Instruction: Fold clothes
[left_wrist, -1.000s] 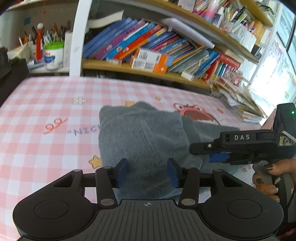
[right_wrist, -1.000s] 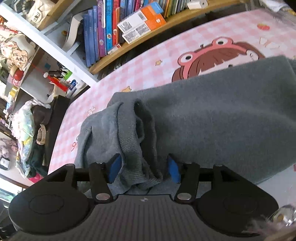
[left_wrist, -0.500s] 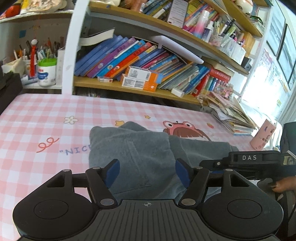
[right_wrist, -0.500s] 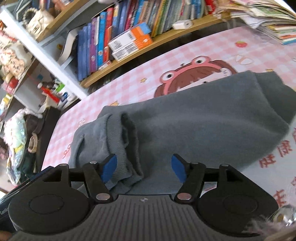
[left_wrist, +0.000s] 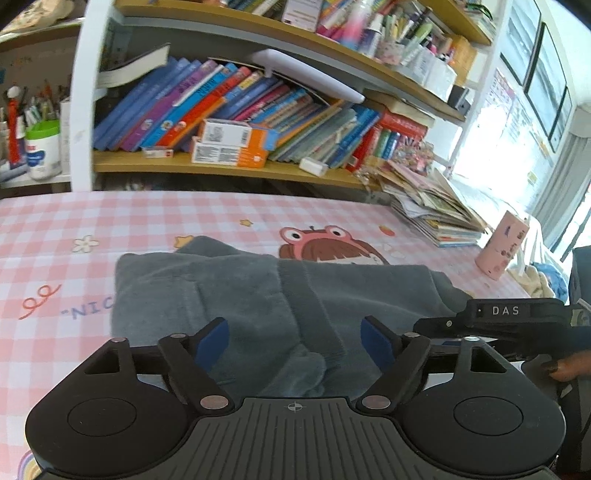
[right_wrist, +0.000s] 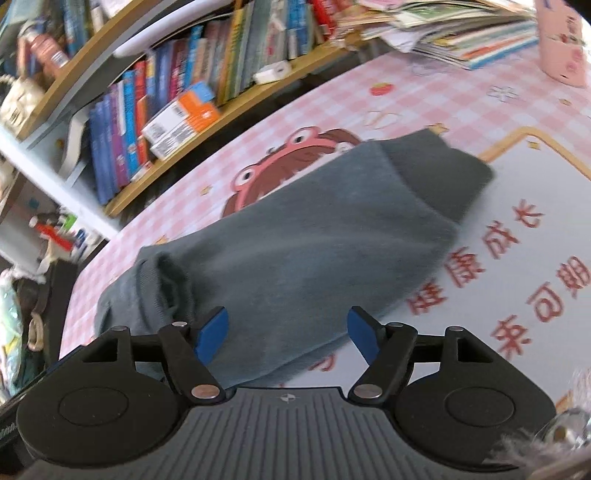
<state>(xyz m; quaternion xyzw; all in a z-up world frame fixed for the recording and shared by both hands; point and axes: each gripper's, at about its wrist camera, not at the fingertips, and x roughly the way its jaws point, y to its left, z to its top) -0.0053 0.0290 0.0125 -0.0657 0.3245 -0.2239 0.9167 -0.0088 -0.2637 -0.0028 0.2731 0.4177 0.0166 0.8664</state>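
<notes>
A grey garment (left_wrist: 258, 295) lies folded in a long bundle on the pink checked tablecloth (left_wrist: 55, 258). It also shows in the right wrist view (right_wrist: 314, 240), with a ribbed hem bunched at its left end (right_wrist: 162, 284). My left gripper (left_wrist: 293, 341) is open and empty, just above the garment's near edge. My right gripper (right_wrist: 284, 330) is open and empty over the near edge too. The right gripper's body (left_wrist: 506, 317) shows at the right in the left wrist view.
A bookshelf (left_wrist: 240, 122) full of books stands behind the table. A stack of papers and magazines (left_wrist: 436, 210) and a pink cup (left_wrist: 502, 247) stand at the right. A pen pot (left_wrist: 40, 147) stands at the far left.
Both grippers opened and let go of the garment, then drew back and up. The garment now lies flat on the table.
</notes>
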